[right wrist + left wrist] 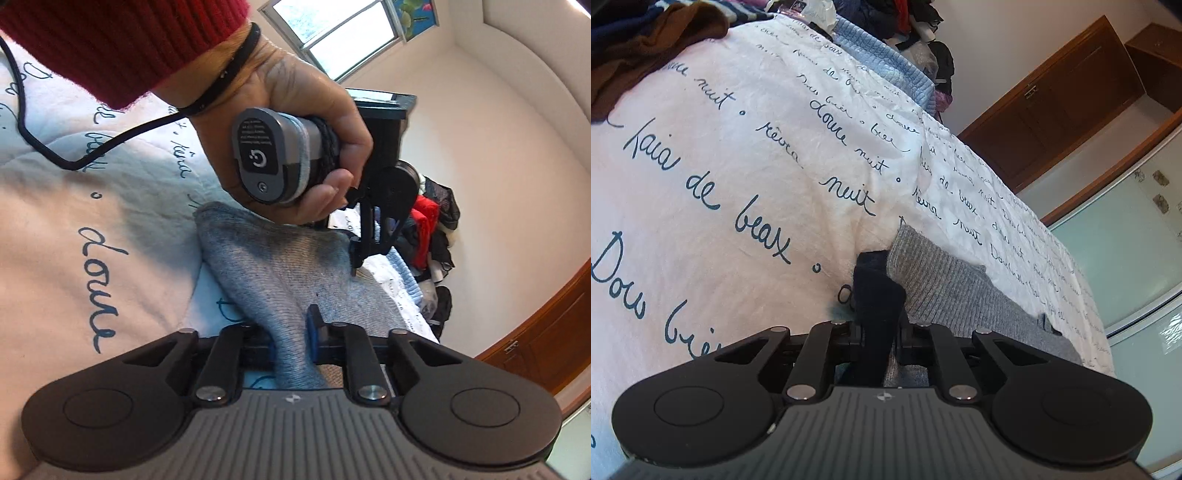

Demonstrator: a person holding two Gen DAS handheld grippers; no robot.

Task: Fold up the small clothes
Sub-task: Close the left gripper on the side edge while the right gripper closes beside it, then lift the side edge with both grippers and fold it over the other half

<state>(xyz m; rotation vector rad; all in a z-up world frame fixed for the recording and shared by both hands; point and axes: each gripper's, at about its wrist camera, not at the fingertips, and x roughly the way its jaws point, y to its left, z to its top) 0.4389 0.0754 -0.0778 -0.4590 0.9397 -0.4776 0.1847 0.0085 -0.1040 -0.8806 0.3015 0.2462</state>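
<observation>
The step in hand looks like the pick-up before a fold: both grippers are clamped on one small grey knit garment (280, 273), perhaps a sock, that lies on the white quilt (738, 155) with script lettering; in the right wrist view the right gripper (291, 339) has its blue pads pinched on the narrow grey end at lower centre, and the garment widens away toward the middle of the frame; there the left gripper (360, 258), held by a hand (295, 122) in a red sleeve, bites the far edge. In the left wrist view the left gripper (879, 332) is closed on a dark fold at lower centre, with the grey knit just to its right; whether that dark piece is a cuff of the same garment or a second item I cannot tell.

The next move, as I judge it, calls for lifting both ends together and bringing one over the other without letting the knit slip.

The quilt's edge runs down the right of the left view, close beside the garment; open quilt spreads to the left; a clothes pile (923, 29) crowds the top.
</observation>
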